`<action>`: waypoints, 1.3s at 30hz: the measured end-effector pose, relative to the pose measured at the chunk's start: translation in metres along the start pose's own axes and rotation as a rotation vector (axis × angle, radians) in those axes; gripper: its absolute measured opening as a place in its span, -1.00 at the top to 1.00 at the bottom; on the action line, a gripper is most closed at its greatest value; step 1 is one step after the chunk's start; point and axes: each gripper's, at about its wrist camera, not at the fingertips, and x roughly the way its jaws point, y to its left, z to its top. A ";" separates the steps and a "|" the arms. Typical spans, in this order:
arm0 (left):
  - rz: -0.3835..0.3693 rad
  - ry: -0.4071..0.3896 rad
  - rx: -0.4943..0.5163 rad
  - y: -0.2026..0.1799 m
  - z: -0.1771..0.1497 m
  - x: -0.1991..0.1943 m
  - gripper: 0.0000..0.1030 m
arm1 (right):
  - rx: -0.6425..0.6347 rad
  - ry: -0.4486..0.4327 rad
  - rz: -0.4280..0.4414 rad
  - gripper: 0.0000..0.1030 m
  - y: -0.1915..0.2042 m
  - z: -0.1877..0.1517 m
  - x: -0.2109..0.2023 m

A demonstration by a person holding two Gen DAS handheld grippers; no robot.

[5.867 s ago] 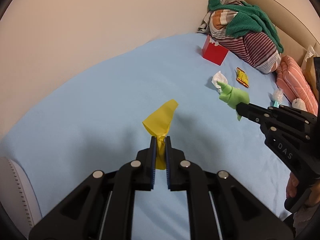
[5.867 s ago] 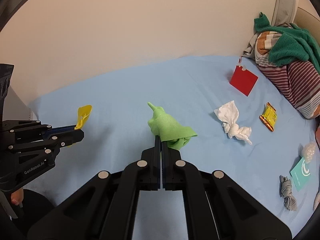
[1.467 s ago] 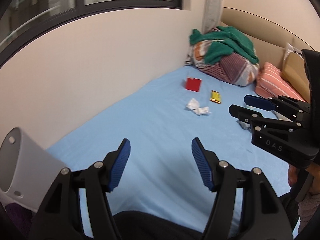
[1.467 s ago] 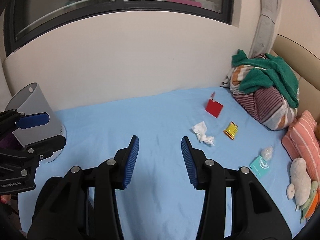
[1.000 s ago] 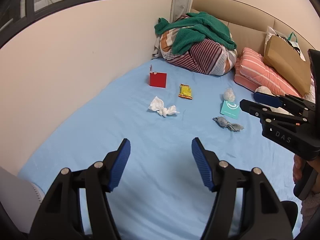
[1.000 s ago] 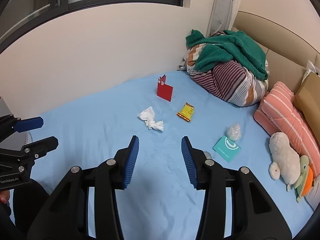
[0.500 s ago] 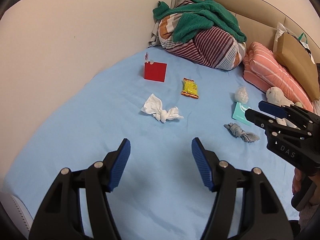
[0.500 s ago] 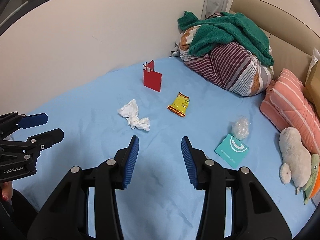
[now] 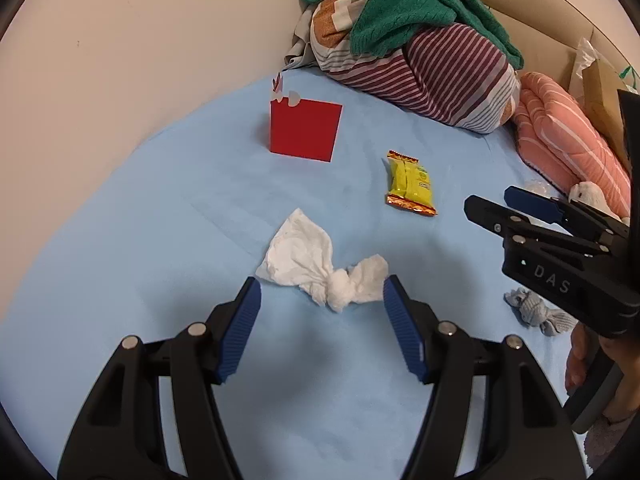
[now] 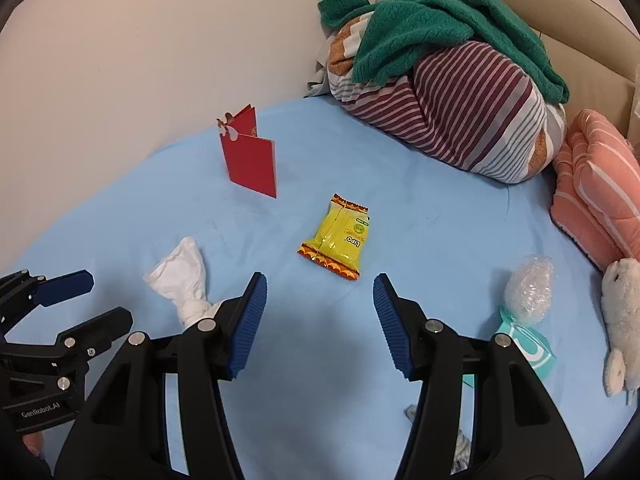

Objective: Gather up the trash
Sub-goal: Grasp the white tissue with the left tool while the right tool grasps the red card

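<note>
Trash scattered on the blue sheet

A crumpled white tissue (image 9: 320, 268), twisted at one end, lies at centre frame. The yellow snack wrapper (image 9: 410, 184) lies flat to its upper right, and a grey wad (image 9: 536, 312) lies at right.

Place: a bedroom in a home
Bed: light blue sheet (image 10: 420, 184) against a plain wall
Bedding: striped bundle (image 10: 448, 120) under a green towel (image 10: 432, 20), a folded pink quilt (image 10: 596, 184)
Headboard: padded beige (image 10: 560, 8)
Toy: white plush animal (image 10: 624, 312)
</note>
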 end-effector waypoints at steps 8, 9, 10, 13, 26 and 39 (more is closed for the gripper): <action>0.003 0.029 -0.004 0.015 0.011 0.043 -0.25 | 0.015 0.004 0.004 -0.04 -0.002 0.015 0.044; 0.007 0.031 -0.003 0.017 0.012 0.047 -0.25 | 0.015 0.003 0.004 -0.04 -0.001 0.016 0.047; 0.006 0.032 -0.003 0.018 0.013 0.050 -0.25 | 0.016 0.004 0.010 -0.04 0.000 0.018 0.051; -0.002 0.035 -0.005 0.022 0.017 0.059 -0.25 | -0.002 0.000 0.022 -0.04 0.006 0.026 0.062; -0.040 0.076 -0.017 0.030 0.024 0.090 0.20 | -0.132 -0.043 0.109 -0.04 0.049 0.079 0.124; -0.078 0.103 -0.055 0.032 0.019 0.101 0.85 | -0.124 0.046 0.238 0.87 0.049 0.094 0.160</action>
